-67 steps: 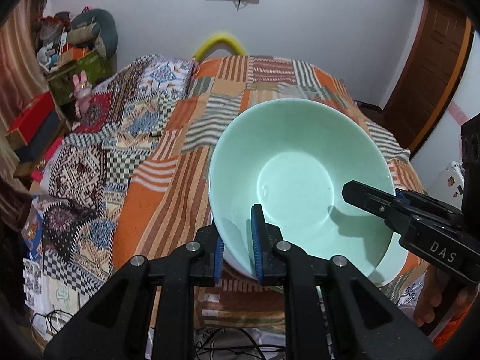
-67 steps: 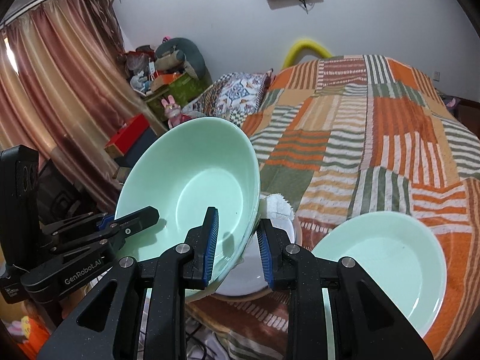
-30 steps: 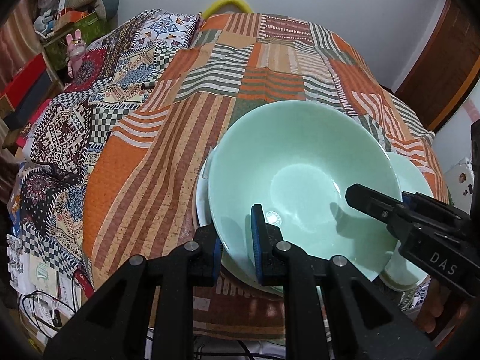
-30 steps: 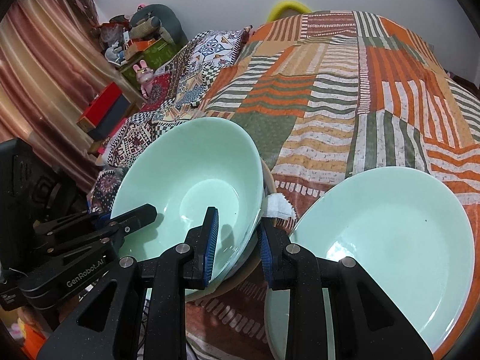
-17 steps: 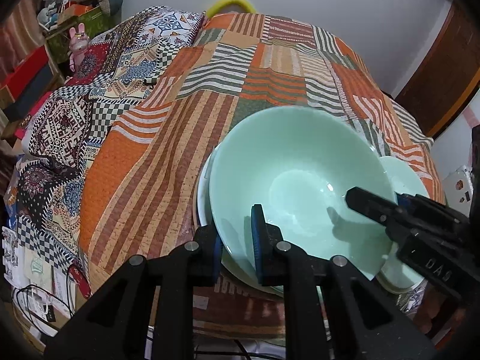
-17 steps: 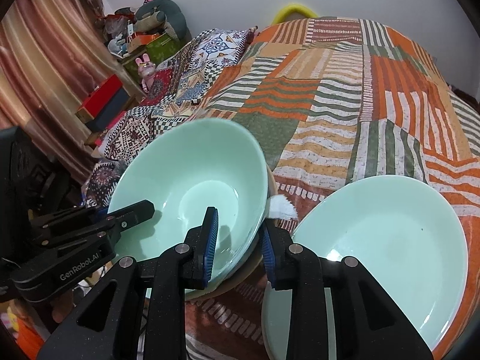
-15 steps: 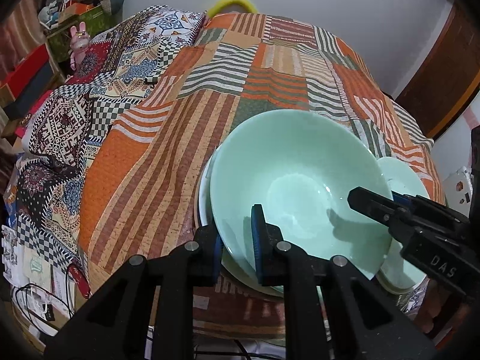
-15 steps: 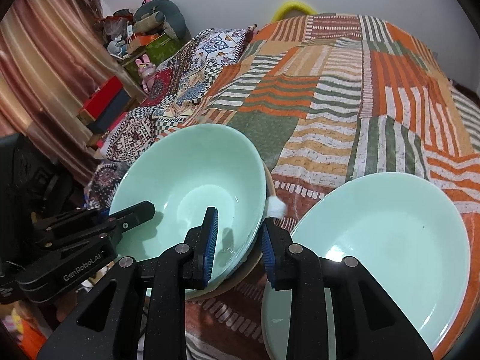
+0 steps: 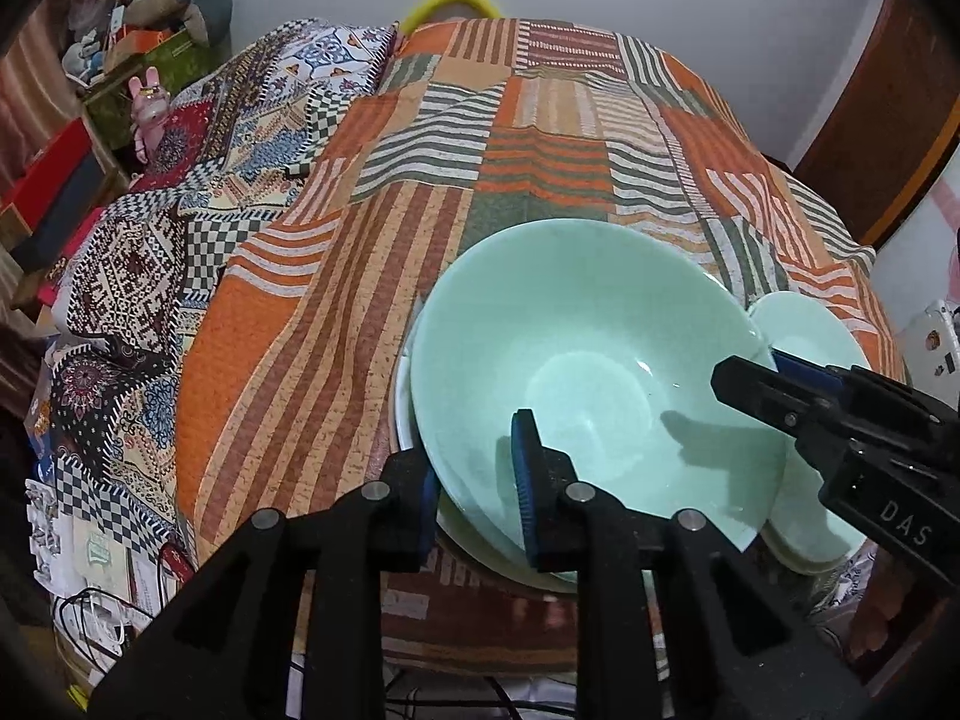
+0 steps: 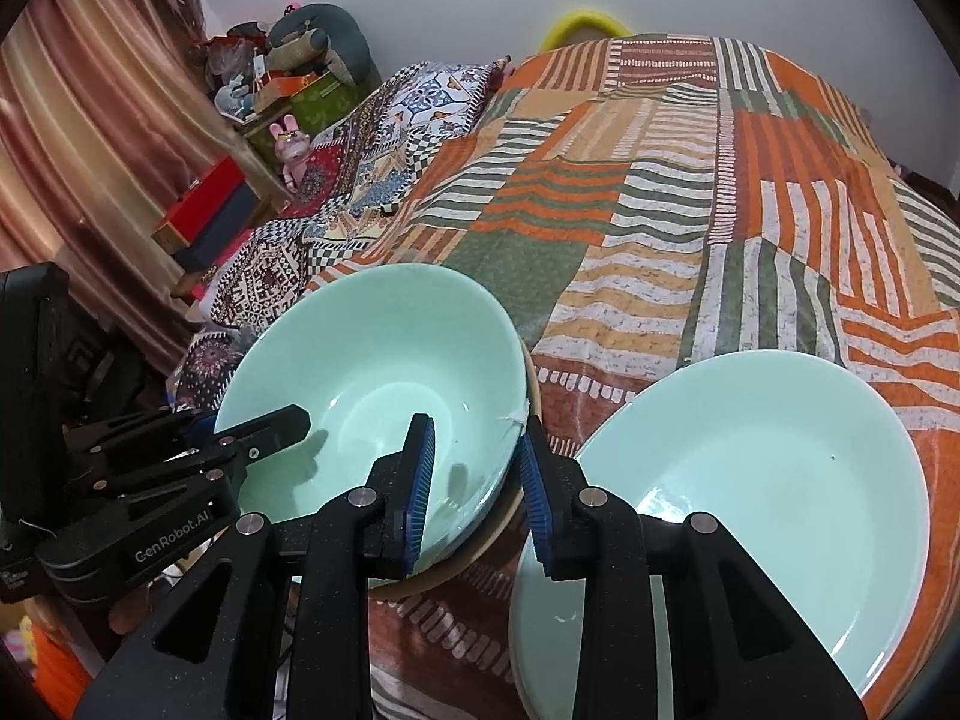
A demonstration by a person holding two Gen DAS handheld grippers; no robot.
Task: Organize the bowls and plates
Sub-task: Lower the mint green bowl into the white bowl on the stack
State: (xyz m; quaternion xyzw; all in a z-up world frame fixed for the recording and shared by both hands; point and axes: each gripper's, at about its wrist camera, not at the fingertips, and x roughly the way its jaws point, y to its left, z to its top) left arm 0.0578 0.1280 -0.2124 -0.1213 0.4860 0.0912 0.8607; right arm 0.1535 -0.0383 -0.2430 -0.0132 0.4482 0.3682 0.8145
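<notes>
A mint-green bowl rests on a stack of plates at the bed's near edge, with a white plate rim showing under it. My left gripper straddles the bowl's near rim. Its jaws are opening, and the rim stands between them without being pressed. My right gripper is shut on the bowl at its right rim, one pad inside and one outside. A second mint-green dish lies to the right of the bowl.
A patchwork orange-striped bedspread covers the bed beyond the dishes. Boxes and toys are piled by the curtain on the left. A wooden door stands at the right. Cables and papers lie on the floor below the bed's edge.
The bowl, held up and tilted earlier, has come down onto the stack of plates. My left gripper's jaws have spread a little wider around its rim. Both hands have kept still lately.
</notes>
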